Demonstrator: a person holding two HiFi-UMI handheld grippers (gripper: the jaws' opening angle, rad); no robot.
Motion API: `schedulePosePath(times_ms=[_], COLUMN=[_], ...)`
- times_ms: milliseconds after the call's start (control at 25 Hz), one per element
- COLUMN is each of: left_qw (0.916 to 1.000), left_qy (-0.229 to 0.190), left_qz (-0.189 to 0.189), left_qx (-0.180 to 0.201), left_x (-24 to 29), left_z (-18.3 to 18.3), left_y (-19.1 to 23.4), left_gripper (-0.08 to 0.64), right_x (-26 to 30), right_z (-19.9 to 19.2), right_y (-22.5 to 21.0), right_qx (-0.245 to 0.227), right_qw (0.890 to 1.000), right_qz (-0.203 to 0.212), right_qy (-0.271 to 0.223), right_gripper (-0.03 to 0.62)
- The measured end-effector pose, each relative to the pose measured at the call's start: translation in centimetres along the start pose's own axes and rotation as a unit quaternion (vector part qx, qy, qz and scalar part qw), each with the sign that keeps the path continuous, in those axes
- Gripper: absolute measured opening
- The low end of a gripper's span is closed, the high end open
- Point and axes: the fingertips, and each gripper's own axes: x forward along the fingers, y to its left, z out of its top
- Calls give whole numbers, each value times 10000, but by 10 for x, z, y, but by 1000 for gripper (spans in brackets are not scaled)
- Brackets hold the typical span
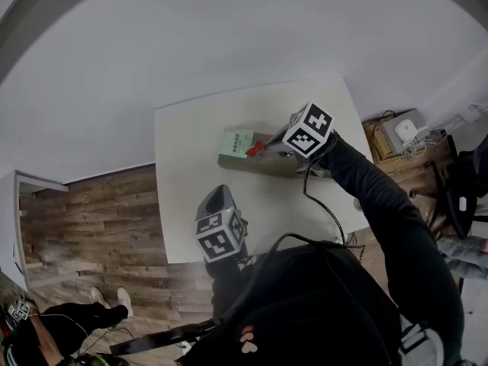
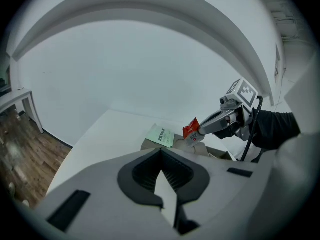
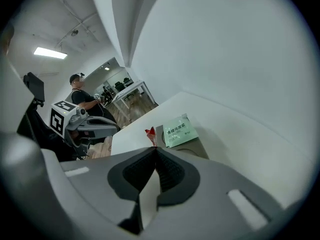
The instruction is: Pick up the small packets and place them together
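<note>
The lower right of the head view is filled by the person's dark sleeve (image 1: 396, 227) and clothing. Just left of it, at lower centre, the left gripper (image 1: 216, 195) is held over the near part of the white table (image 1: 191, 128). Its jaws are seen pressed together with nothing between them. At centre frame the right gripper (image 1: 263, 149) is clamped tight on a red packet (image 1: 254, 149), which is held over a brown cardboard box (image 1: 278, 166). A green packet (image 1: 236, 142) is laid flat on the box's left end, just beside the red one.
</note>
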Motion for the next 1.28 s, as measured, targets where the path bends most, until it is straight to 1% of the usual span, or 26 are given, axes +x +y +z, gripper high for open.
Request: schedulePosePath(times_ms=[120,200,320,400,720,880,1120,1280], left_qw=[9999,9998,9997,9995,9993,9992,9991,9992], left_qy=[-15,-21,-23,-34,-29,-23,-19,5], left_qz=[111,172,231,268,339,370,388,357], left_qx=[-55,-88,-123,-138,-158,-169,-174,-177], left_x=[-4,-7,-10,-11,-11,-10,-7,-3], left_z=[0,-2,-4,-4,-3,-2,-1,-2], left_y=[9,14,20,23,31,34,37,35], left_gripper=[-2,-2,-2,-2,-2,-2,-2,-2], right_x=[16,25,37,44,58,63,69,74], right_z=[4,8,10,10,9,6,6,6], right_y=[2,2,-2,-5,-16,-24,-35,-42], right_qx=[191,407,752,866,915,911,1004,978], right_qw=[9997,9989,9969,9959,9950,9942,9931,9925], right_qz=[164,242,230,214,108,-44,-246,-369], right_qy=[80,64,97,173,395,563,560,639], right_gripper=[5,5,5,5,5,5,6,9])
